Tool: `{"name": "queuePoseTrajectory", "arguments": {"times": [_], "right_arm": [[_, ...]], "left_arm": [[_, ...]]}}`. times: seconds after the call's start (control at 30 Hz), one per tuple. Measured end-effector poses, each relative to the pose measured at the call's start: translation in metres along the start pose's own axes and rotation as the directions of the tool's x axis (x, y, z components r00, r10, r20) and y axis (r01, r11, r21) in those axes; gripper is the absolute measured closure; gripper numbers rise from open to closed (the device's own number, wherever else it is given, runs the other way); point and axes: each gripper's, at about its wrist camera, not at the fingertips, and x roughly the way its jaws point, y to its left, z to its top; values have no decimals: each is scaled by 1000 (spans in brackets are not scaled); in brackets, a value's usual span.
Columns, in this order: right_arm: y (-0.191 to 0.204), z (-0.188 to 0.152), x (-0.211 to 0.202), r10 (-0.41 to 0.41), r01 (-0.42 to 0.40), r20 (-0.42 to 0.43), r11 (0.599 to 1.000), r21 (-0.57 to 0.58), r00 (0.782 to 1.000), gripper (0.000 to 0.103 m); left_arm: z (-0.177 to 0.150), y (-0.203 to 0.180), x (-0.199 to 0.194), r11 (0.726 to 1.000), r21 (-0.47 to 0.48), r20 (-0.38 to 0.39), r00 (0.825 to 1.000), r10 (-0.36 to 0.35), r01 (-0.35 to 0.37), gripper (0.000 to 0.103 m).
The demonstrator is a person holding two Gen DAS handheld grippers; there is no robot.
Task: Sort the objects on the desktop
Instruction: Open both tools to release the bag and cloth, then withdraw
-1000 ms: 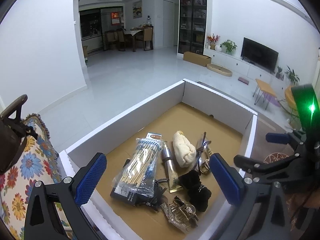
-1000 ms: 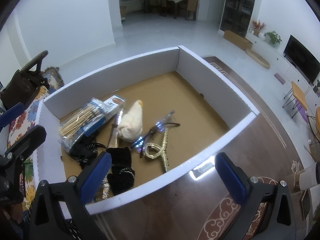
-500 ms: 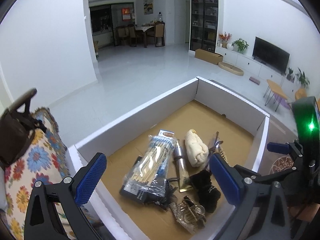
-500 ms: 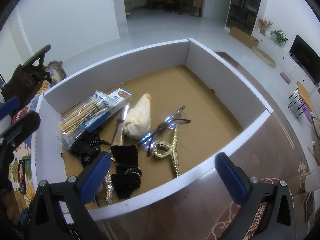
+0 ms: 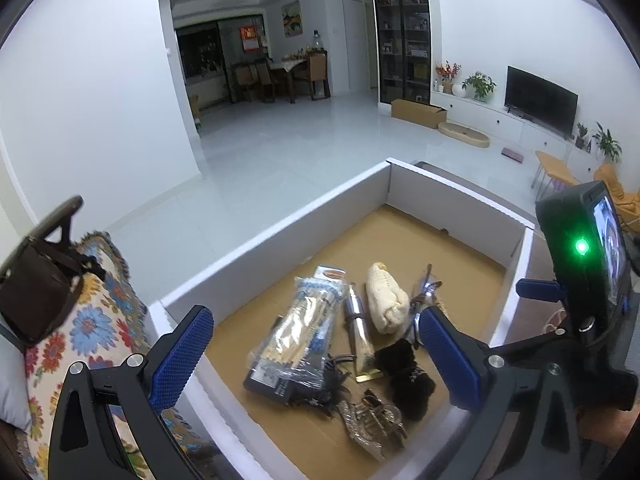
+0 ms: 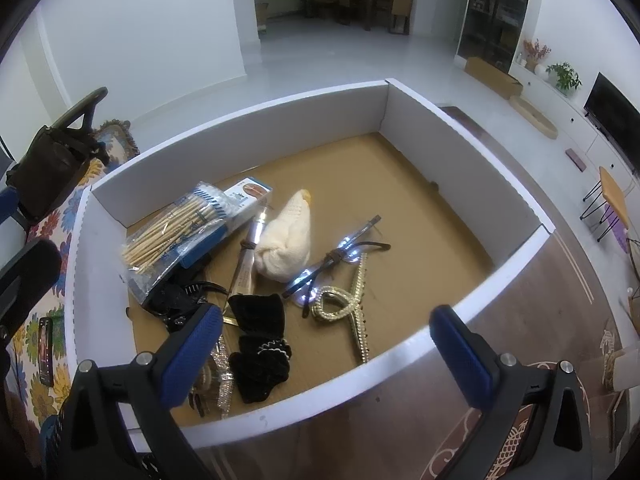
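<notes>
A shallow white-walled box (image 6: 256, 118) with a brown cardboard floor holds a cluster of small objects near its left and near sides, seen from two hand-held grippers poised above its near rim. The left gripper (image 5: 316, 356) and the right gripper (image 6: 326, 354) both hang with jaws spread wide, holding nothing.

A clear packet of bamboo sticks (image 6: 176, 232) lies with its long axis running from the near left toward the far right, its far end resting on a white carton (image 6: 248, 196). Beside it a silver tube (image 6: 250, 254) points almost straight away from the cameras, touching a cream knitted item (image 6: 286, 236) whose narrow tip aims at the far wall. A pair of glasses (image 6: 332, 260) with lit lenses lies diagonally, one arm stretched toward the far right corner. A gold hair clip (image 6: 352, 300) lies just beside them, its long tail pointing at the near wall. A black velvet scrunchie (image 6: 258, 344) and a rhinestone clip (image 5: 372, 420) sit closest to the near rim.

Compared with a second ago, the left wrist view has risen and tilted up, showing more of the room beyond the box, while the right wrist view has drawn in over the box; the objects lie as before.

The far right half of the box floor is bare. A floral cushion (image 5: 96, 320) and a dark bag (image 5: 36, 296) border the box on the left; a dark wooden table (image 6: 400, 420) runs along its near side.
</notes>
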Motion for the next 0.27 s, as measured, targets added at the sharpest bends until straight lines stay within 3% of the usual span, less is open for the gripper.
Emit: {"name": "queuePoseTrajectory", "arguments": {"times": [0.1,0.27], "right_arm": [[-3,0,1,0,0,-1,1000,9,1000,0],[-6,3,1,0,0,0,1000,17,1000,0]], "left_arm": [[0,5,8,997,-46,-57,997,-60,57,0],[-2,10,8,995,-93,-40,998,-41,37,0]]}}
